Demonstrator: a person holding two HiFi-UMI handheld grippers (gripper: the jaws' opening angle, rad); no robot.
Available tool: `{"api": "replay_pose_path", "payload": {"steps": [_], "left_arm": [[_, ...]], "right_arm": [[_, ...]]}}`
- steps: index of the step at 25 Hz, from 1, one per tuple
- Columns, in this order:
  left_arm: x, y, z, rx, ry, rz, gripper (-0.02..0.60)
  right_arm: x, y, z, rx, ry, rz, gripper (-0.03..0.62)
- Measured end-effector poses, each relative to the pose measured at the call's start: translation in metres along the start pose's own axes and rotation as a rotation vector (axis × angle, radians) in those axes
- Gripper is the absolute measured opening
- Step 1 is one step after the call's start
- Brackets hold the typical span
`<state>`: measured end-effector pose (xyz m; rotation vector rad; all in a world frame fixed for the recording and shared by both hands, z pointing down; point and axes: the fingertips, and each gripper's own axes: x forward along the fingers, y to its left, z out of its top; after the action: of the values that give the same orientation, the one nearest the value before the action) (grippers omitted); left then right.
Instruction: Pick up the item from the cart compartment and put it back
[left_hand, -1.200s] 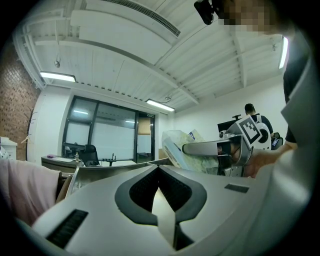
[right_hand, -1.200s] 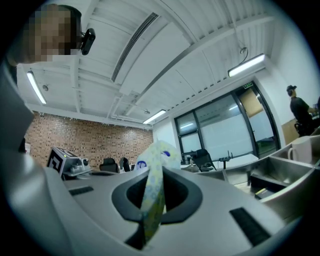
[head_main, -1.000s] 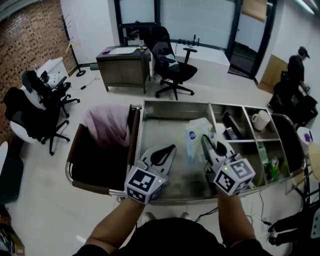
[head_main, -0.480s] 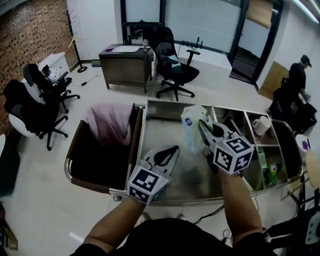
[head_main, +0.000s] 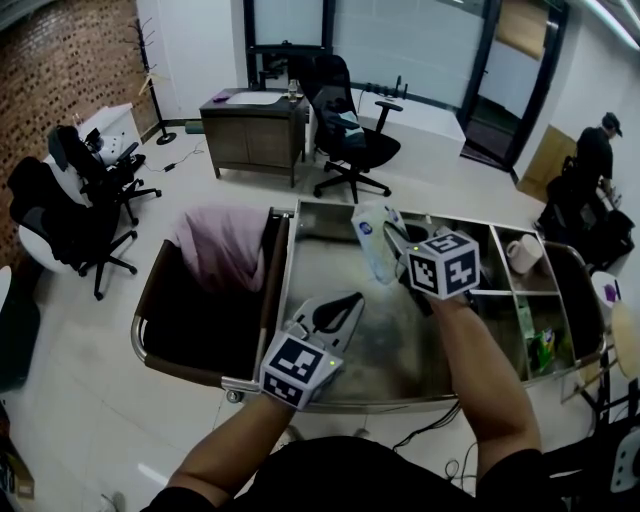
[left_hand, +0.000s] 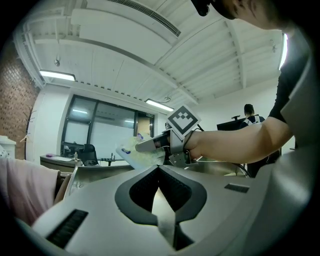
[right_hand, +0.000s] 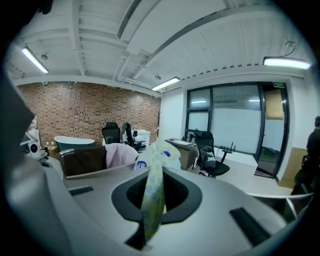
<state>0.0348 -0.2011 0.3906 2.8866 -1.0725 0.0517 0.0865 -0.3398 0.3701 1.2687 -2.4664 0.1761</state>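
Observation:
A pale, soft plastic packet (head_main: 372, 242) with a blue label hangs above the far part of the steel cart's big compartment (head_main: 320, 262). My right gripper (head_main: 393, 243) is shut on it, gripping it by one edge. In the right gripper view the packet (right_hand: 152, 192) stands as a thin strip between the closed jaws of the right gripper (right_hand: 154, 172). My left gripper (head_main: 337, 311) hovers over the near part of the same compartment, shut with nothing in it. In the left gripper view my left gripper (left_hand: 159, 168) faces the right gripper (left_hand: 150, 145) and the packet (left_hand: 131, 154).
A brown bag with a pink cloth (head_main: 215, 245) hangs on the cart's left end. Small compartments at the right hold a white mug (head_main: 520, 253), dark items and a green pack (head_main: 545, 342). Office chairs (head_main: 350, 130), a desk (head_main: 250, 125) and a person (head_main: 590, 150) stand beyond.
My right gripper has carried the packet from low over the compartment's middle toward the cart's far side and turned. The left gripper has stayed where it was.

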Motion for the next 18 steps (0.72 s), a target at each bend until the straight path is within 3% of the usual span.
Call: {"api": "replay_pose_path", "payload": {"steps": [10, 18], "left_arm": [[0.001, 0.000, 0.000, -0.009, -0.002, 0.009, 0.000], [0.000, 0.002, 0.001, -0.012, -0.004, 0.010, 0.000]], "right_arm": [[0.059, -0.011, -0.026, 0.025, 0.156, 0.010, 0.014], [0.084, -0.011, -0.038, -0.025, 0.245, 0.005, 0.014]]}}
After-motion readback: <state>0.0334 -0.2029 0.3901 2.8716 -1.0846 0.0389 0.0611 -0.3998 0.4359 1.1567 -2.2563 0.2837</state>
